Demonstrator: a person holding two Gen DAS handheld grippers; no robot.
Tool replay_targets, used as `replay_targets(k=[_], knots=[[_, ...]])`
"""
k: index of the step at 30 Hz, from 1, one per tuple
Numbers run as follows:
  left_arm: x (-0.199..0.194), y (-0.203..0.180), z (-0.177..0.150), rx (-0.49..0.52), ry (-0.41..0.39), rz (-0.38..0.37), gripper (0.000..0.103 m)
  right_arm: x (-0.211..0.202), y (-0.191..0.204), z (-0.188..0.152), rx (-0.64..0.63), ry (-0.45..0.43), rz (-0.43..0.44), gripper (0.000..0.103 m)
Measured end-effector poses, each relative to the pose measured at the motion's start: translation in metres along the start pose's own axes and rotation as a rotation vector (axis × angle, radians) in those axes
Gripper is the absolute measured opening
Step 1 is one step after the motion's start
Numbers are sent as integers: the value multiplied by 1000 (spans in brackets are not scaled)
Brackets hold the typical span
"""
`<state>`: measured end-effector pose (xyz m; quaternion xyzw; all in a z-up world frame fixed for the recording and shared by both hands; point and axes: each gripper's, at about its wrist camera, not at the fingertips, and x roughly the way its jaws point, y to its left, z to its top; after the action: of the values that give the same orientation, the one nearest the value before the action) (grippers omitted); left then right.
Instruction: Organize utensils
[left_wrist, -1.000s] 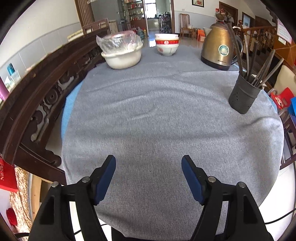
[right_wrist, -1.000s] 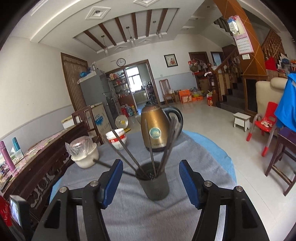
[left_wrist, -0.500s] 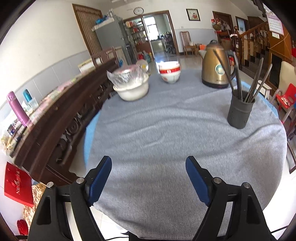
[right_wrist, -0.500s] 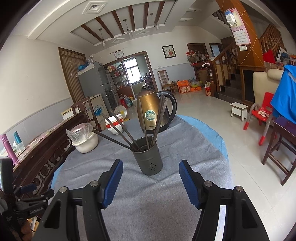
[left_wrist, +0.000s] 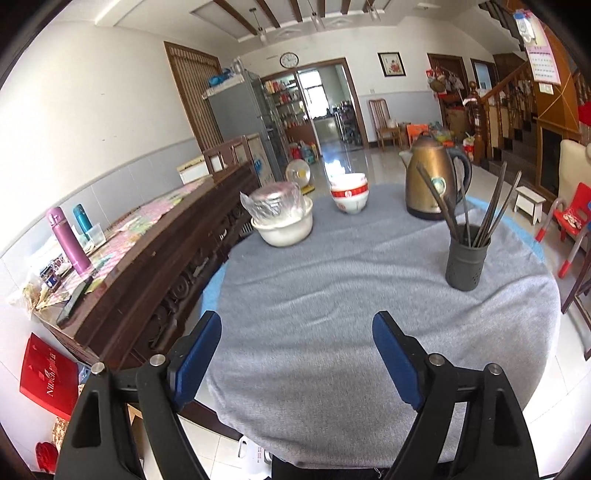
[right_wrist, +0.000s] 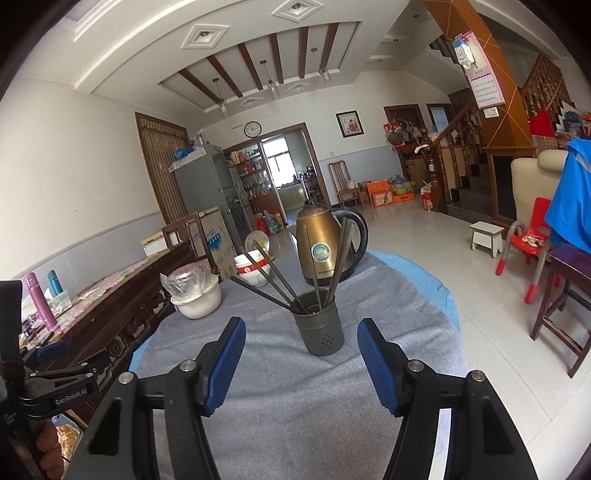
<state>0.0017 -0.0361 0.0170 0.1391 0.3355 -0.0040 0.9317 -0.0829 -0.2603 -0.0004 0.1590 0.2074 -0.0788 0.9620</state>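
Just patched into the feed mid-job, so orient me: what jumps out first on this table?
The dark utensil holder full of chopsticks stands on the grey tablecloth, straight ahead of the open, empty right claw. Behind it sits a brass-coloured kettle; further left are a plastic-covered white bowl and stacked red-banded bowls.

Legible: "GenRobot.AI" in white on the black frame of the left hand-held gripper (right_wrist: 55, 384). The red box (left_wrist: 48, 374) carries white lettering, apparently "Nilkch"; reading uncertain.
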Motion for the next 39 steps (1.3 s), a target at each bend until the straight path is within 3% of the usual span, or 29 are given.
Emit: replay_targets(k=[8, 23, 39], knots=[[-36, 9, 5, -17, -87, 34, 93, -29, 9, 7, 10, -50, 27, 67], [-87, 32, 8, -42, -222, 97, 99, -64, 26, 7, 7, -96, 68, 68], [-100, 58, 2, -70, -236, 126, 100, -66, 49, 5, -20, -107, 91, 68]])
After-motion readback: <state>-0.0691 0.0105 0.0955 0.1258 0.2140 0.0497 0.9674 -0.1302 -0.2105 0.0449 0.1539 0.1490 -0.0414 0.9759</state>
